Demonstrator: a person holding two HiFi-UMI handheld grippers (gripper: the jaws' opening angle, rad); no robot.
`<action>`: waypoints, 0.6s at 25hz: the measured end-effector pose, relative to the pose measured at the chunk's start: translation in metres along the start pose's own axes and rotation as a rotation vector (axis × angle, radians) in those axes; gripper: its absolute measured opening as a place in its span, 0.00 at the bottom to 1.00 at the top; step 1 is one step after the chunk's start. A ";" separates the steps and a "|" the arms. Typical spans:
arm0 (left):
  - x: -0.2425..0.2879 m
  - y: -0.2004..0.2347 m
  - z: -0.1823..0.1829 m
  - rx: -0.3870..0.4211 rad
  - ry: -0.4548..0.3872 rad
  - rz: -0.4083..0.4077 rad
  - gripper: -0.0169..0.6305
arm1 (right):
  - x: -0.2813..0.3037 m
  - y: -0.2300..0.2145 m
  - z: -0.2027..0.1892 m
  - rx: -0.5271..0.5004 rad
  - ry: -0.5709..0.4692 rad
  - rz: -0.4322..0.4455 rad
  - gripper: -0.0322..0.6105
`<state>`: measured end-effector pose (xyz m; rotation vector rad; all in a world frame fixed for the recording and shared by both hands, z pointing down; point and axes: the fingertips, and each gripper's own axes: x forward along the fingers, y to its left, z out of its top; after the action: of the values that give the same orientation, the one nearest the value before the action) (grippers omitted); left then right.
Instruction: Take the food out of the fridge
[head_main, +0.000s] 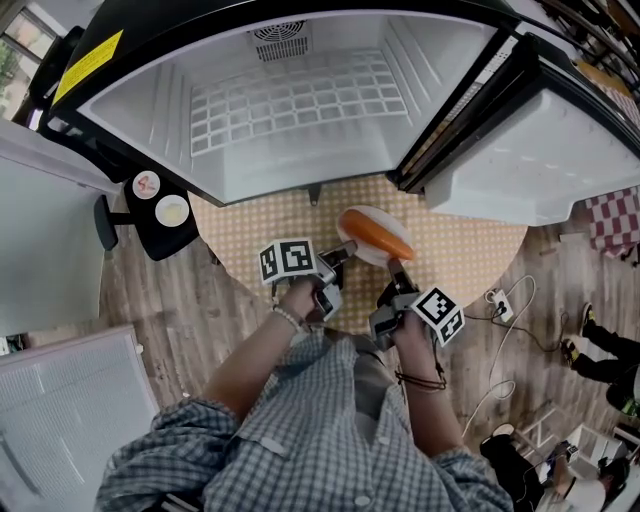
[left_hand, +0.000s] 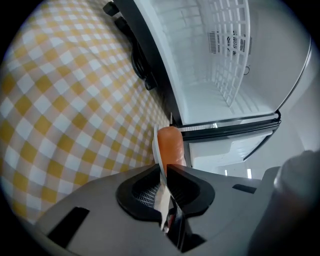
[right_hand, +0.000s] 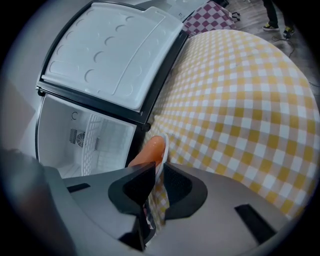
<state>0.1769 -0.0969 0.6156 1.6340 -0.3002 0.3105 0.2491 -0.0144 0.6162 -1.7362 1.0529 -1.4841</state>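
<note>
A white plate (head_main: 362, 248) carrying an orange sausage (head_main: 378, 232) hangs low over the round table with the yellow check cloth (head_main: 470, 255), in front of the open fridge (head_main: 300, 110). My left gripper (head_main: 341, 256) is shut on the plate's left rim and my right gripper (head_main: 396, 272) is shut on its near right rim. In the left gripper view the plate's rim (left_hand: 156, 150) runs edge-on between the jaws of the left gripper (left_hand: 164, 173), with the sausage (left_hand: 170, 142) beyond. The right gripper view shows the rim (right_hand: 163, 150) pinched by the right gripper (right_hand: 159, 173) beside the sausage (right_hand: 148, 151).
The fridge's white inside shows only a wire shelf (head_main: 300, 100). Its door (head_main: 540, 165) stands open at the right. A black stool (head_main: 160, 210) with two small dishes is left of the table. Cables (head_main: 510, 300) and another person's legs (head_main: 600, 355) are on the wooden floor at the right.
</note>
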 end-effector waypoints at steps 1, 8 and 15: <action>0.001 0.001 0.000 0.002 0.000 0.005 0.09 | 0.001 -0.002 0.000 0.003 0.004 -0.006 0.11; 0.002 0.008 -0.003 -0.011 -0.010 0.049 0.08 | 0.003 -0.011 -0.004 0.023 0.024 -0.050 0.11; 0.004 0.015 -0.004 -0.019 -0.003 0.085 0.08 | 0.003 -0.017 -0.008 0.014 0.034 -0.084 0.11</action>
<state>0.1745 -0.0943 0.6313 1.6056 -0.3745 0.3682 0.2449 -0.0083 0.6337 -1.7712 0.9950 -1.5740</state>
